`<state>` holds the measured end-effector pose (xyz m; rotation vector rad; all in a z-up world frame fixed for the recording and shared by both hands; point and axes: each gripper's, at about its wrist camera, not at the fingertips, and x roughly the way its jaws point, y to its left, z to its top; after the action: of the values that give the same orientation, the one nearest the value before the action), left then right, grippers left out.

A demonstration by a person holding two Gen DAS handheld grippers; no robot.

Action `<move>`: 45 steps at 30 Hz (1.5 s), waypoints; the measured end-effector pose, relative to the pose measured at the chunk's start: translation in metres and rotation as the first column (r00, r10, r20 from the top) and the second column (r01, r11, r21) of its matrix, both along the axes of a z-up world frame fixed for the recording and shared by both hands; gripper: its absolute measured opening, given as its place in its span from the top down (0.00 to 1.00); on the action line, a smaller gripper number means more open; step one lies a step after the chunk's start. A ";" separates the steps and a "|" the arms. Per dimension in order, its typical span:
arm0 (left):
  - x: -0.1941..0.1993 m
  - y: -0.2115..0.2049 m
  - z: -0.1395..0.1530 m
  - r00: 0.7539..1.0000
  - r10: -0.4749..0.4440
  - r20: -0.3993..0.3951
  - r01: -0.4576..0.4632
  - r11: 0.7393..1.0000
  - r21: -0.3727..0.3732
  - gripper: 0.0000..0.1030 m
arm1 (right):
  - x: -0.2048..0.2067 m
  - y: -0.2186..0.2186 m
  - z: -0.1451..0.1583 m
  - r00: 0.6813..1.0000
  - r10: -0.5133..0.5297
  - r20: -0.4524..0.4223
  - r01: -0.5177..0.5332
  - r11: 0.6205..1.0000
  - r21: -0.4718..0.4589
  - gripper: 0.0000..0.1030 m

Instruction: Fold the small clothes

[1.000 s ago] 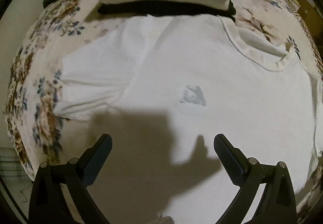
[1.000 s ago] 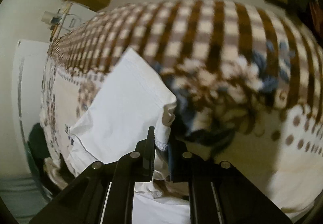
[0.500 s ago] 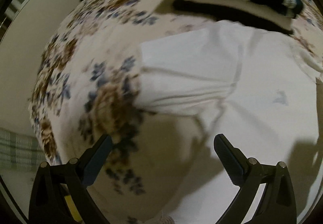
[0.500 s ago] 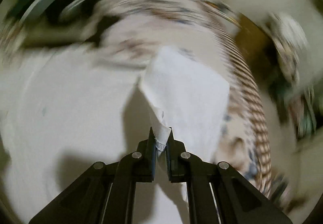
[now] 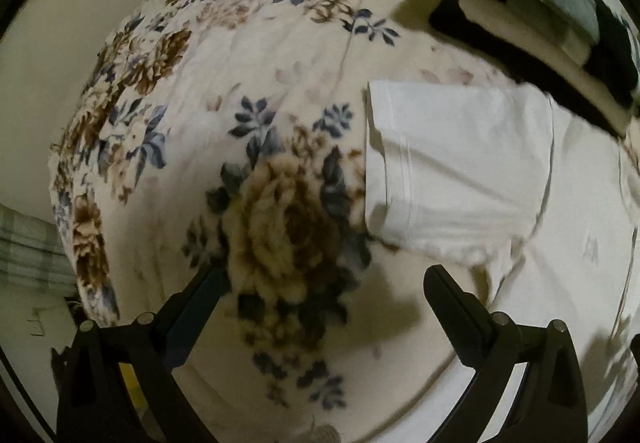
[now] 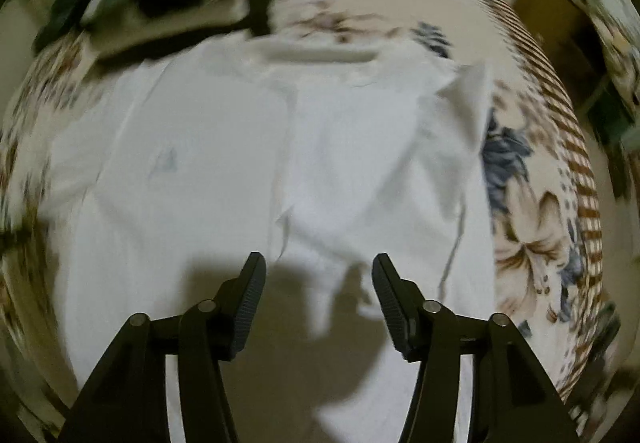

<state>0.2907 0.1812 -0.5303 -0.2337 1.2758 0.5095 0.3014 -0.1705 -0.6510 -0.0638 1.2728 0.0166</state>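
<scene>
The right hand-held gripper (image 6: 318,299) is held with jaws apart and nothing between them, above the white T-shirt (image 6: 224,179) spread flat on the floral blanket (image 6: 532,211). The left hand-held gripper (image 5: 324,299) is likewise released and empty, over the blanket's flower pattern, near the shirt's sleeve (image 5: 452,163). Stacked folded clothes (image 5: 552,3) are seen beyond.

A plain white cotton T-shirt (image 5: 460,163) with a small grey-blue chest print (image 6: 166,159) fills the right of the left wrist view. The fleecy cream blanket (image 5: 260,83) bears brown and tan roses with slate-blue leaves, and a brown-and-white checked border (image 6: 576,163) at the right wrist view's right edge. At upper right, the folded stack of clothes (image 5: 560,15) is black, cream, grey-green and dark green.
</scene>
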 end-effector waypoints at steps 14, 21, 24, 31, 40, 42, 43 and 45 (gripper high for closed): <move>0.012 0.026 -0.033 0.985 0.172 -0.025 -0.170 0.917 -0.362 0.00 | 0.081 0.080 -0.019 0.998 0.051 0.030 -0.046 0.985 -0.166 0.98; 0.022 0.048 -0.069 0.916 0.400 -0.017 -0.307 0.674 -0.672 0.30 | 0.054 0.032 0.002 0.987 -0.160 -0.013 0.159 0.987 -0.010 0.64; 0.040 0.044 -0.069 0.930 0.368 0.026 -0.271 0.729 -0.629 0.80 | 0.039 -0.003 0.002 0.960 -0.275 -0.060 0.277 0.961 0.024 0.64; 0.068 0.006 -0.009 0.962 0.104 0.252 -0.008 0.936 -0.353 0.96 | 0.009 -0.057 0.005 0.890 -0.447 -0.096 0.451 0.892 0.034 0.64; 0.069 -0.166 0.028 0.799 -0.510 0.319 0.558 0.827 -0.073 0.95 | -0.018 -0.086 0.013 0.854 -0.511 -0.101 0.516 0.856 0.029 0.64; 0.062 -0.194 0.015 0.761 -0.588 0.273 0.626 0.776 -0.076 0.92 | -0.024 -0.092 0.015 0.847 -0.521 -0.102 0.526 0.850 0.023 0.64; 0.060 -0.204 0.010 0.752 -0.612 0.245 0.645 0.759 -0.081 0.91 | -0.026 -0.097 0.016 0.843 -0.527 -0.105 0.531 0.847 0.019 0.64; 0.051 -0.215 -0.001 0.739 -0.646 0.192 0.668 0.739 -0.086 0.91 | -0.030 -0.105 0.018 0.837 -0.535 -0.115 0.540 0.842 0.013 0.64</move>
<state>0.3417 -0.0342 -0.5315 0.0693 1.1543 -0.2224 0.2718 -0.2756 -0.6327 0.3436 1.3603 -0.4450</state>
